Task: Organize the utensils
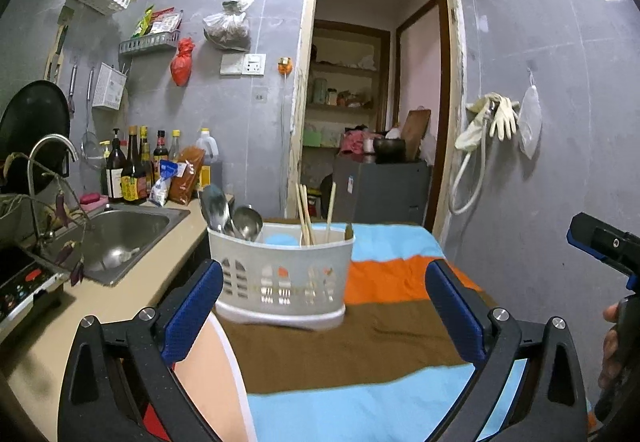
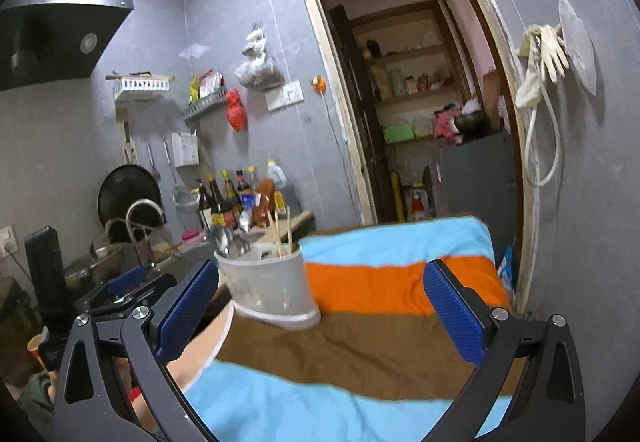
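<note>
The white utensil caddy (image 1: pixel 280 274), holding spoons (image 1: pixel 224 210) and chopsticks (image 1: pixel 306 214), is standing on the striped cloth (image 1: pixel 400 282). Both the left hand-held gripper (image 1: pixel 324 306) and right hand-held gripper (image 2: pixel 320 306) are gaping wide, empty, before the caddy. No label there is reading legibly.

Both wrist views face the utensil caddy (image 1: pixel 281 274) (doorway behind).

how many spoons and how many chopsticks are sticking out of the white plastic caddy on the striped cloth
shiny metal spoons: 2 clear, perhaps a third hidden behind them
pale wooden chopsticks: 3
total: 5 showing
</note>
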Action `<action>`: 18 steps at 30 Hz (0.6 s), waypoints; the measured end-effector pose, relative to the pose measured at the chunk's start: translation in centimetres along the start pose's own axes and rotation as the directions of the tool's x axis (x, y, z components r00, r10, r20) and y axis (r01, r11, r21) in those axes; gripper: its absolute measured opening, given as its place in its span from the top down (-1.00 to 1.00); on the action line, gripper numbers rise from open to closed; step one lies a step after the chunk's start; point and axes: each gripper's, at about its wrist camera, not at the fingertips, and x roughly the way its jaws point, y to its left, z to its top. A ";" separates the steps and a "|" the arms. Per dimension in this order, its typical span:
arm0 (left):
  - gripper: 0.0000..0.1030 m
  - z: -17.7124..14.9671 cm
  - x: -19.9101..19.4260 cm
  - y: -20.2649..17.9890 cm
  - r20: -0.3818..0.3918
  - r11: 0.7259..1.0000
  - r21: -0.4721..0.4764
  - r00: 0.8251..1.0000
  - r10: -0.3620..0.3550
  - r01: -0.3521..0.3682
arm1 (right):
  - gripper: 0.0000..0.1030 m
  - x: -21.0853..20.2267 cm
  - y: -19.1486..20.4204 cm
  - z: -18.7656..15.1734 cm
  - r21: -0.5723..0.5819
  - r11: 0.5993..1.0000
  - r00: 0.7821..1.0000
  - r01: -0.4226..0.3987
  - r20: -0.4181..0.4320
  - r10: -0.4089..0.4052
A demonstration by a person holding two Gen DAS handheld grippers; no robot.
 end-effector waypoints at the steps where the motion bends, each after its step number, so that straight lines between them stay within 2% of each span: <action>1: -0.92 -0.4 -0.2 -0.1 -0.006 1.000 -0.004 1.000 -0.001 0.001 | -1.00 -0.2 0.0 -0.3 0.003 1.000 1.000 0.002 -0.009 -0.002; 5: -0.93 -1.6 -1.1 -0.3 -0.013 1.000 -0.017 1.000 0.008 -0.009 | -1.00 -0.6 -0.2 -1.9 0.019 1.000 0.999 0.009 -0.034 -0.009; 8: -0.93 -2.3 -1.4 -0.4 -0.011 0.999 -0.004 0.999 0.043 -0.043 | -1.00 -0.6 0.1 -2.8 -0.020 0.998 0.998 0.059 -0.025 -0.060; 14: -0.93 -3.7 -1.3 0.1 0.010 0.994 -0.004 0.994 0.105 -0.105 | -1.00 -0.1 0.3 -4.3 -0.064 0.983 0.983 0.172 0.071 -0.167; 18: -0.93 -4.8 -1.4 0.5 0.029 0.990 0.003 0.989 0.143 -0.143 | -1.00 0.6 0.4 -5.1 -0.089 0.969 0.970 0.228 0.103 -0.219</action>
